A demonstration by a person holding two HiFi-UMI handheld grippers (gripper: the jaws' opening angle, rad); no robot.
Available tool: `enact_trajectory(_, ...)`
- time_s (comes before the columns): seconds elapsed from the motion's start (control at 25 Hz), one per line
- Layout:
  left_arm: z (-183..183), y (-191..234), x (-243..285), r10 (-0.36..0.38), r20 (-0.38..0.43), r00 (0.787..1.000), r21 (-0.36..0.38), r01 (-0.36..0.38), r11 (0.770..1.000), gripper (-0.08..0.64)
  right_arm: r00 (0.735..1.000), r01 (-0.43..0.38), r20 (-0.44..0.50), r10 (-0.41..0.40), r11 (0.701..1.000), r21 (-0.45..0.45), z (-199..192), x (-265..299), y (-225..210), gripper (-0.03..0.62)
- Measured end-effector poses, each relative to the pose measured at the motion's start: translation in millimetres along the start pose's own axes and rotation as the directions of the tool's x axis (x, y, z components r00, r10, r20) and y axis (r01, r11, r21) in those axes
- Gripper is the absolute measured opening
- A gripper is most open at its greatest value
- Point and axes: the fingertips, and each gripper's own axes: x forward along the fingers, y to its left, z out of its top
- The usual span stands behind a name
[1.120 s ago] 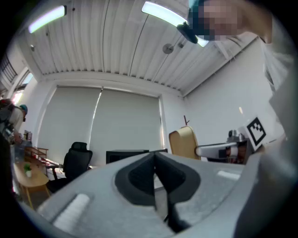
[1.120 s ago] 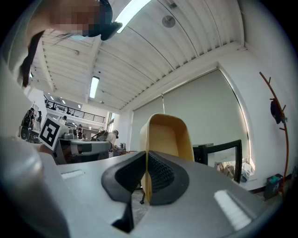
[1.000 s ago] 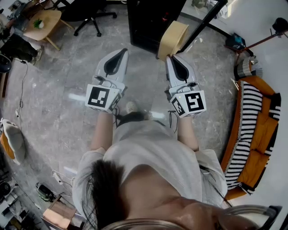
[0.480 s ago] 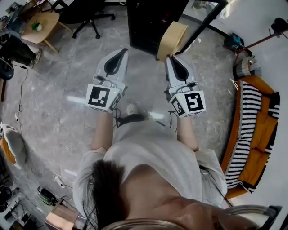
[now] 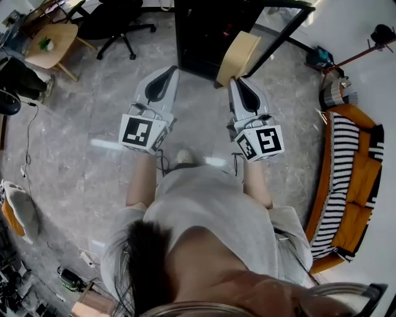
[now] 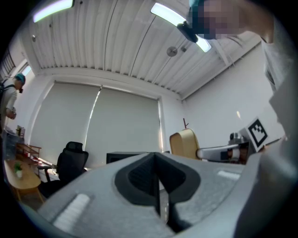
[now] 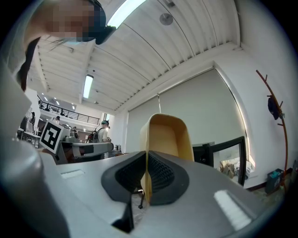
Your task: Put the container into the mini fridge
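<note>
Tan plastic container [image 5: 239, 54] at upper centre of head view, wall pinched in right hand-held gripper [image 5: 237, 80], long axis pointing away from person; visible interior empty. Black mini fridge [image 5: 201, 34] just beyond, slightly left, door appears open. Left hand-held gripper [image 5: 168, 71] closed, empty. Right arm nearer; judged move: forward-left.

Open-plan office with a lounge corner: a black swivel office chair [image 5: 117, 25] and a small wooden table [image 5: 52, 46] stand on a polished grey stone floor [image 5: 74, 124], near an orange sofa [image 5: 349, 186] with striped cushions. Roller blinds [image 6: 93, 125], strip lights [image 6: 177, 14] in a slatted white ceiling [image 7: 153, 51], a coat stand [image 7: 272, 116] and a black mini fridge [image 5: 204, 31] furnish the room.
</note>
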Motion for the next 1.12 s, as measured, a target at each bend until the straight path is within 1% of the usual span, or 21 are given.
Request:
enact_trajectory(0.4, -7.6, 38.5, 19.9, -0.039, 0.009, 0.999, -0.002, 0.039, 0.999, 0.002, 0.999, 0.036, 0.016, -0.036, 0.999, -0.008, -6.7, 40.9, -4.1, 0.011)
enact_trajectory(0.68, -17.5, 54.2, 44.5, -0.039, 0.005, 0.999, -0.017, 0.039, 0.999, 0.002, 0.999, 0.051, -0.013, -0.051, 0.999, 0.003, -20.1, 57.5, -25.0, 0.011)
enact_trajectory(0.92, -29.2, 75.2, 72.7, -0.020, -0.003, 1.000, -0.014, 0.020, 1.000, 0.002, 0.999, 0.029, -0.021, -0.028, 1.000, 0.010, -32.3, 89.3, -48.1, 0.011)
enact_trajectory(1.12, -34.1, 98.4, 104.5, -0.002, -0.004, 1.000, -0.009, 0.002, 1.000, 0.002, 1.000, 0.002, -0.021, -0.002, 1.000, 0.008, -34.2, 125.6, -72.4, 0.011)
